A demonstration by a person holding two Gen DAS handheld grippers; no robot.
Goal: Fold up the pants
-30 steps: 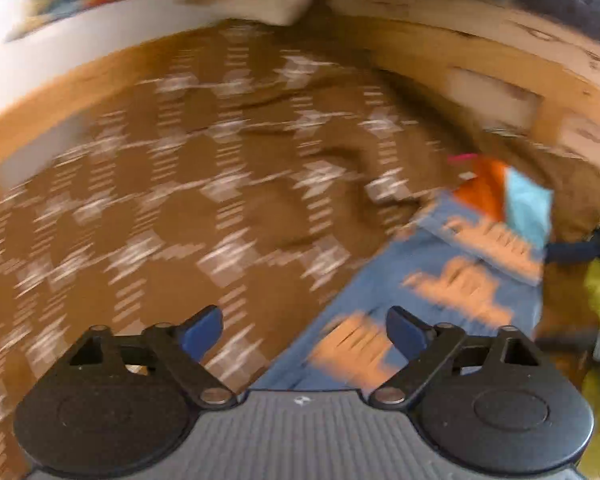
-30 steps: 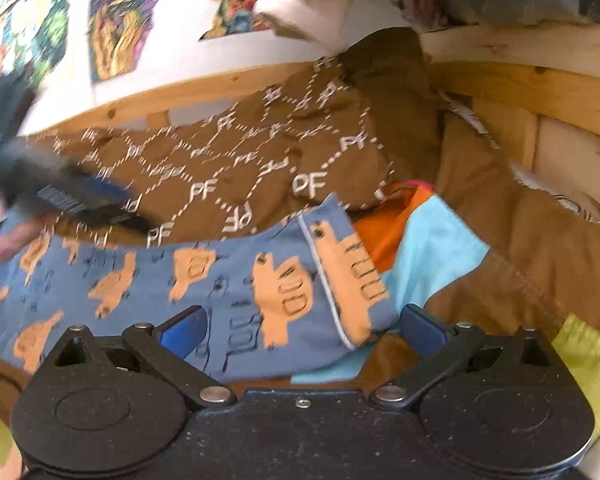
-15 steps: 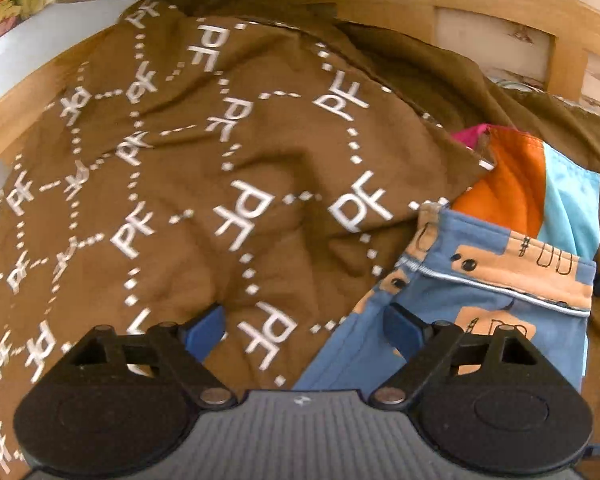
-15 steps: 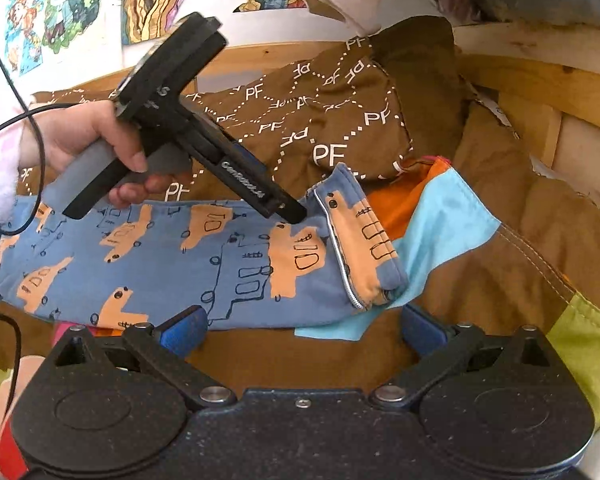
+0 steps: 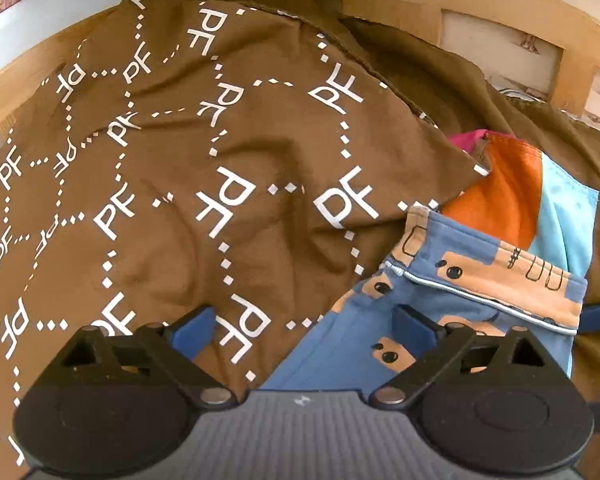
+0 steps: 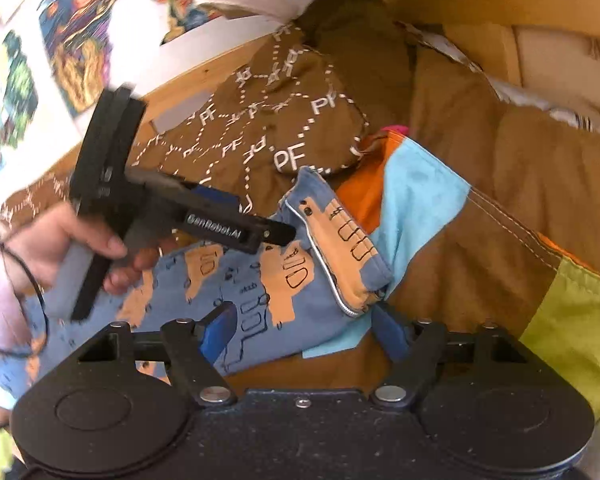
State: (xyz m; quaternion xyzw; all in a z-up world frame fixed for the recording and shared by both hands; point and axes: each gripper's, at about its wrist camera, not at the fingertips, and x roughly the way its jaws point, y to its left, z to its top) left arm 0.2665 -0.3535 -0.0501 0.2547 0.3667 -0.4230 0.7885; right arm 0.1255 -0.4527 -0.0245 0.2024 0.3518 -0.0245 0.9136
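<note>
The pants, blue with orange prints, lie flat on a bed, waistband against a brown PF-print cushion. The left claw hovers over the waistband's far corner, jaws apart and just widened, nothing gripped. The right claw straddles the near corner, jaws apart but just narrowing, pads not pressing the cloth.

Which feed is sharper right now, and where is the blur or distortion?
Left wrist view: sharp, blue pants and brown PF blanket crisp, wooden frame bowed by fisheye. Right wrist view: softer, motion blur on wall pictures and hand holding left gripper.
</note>
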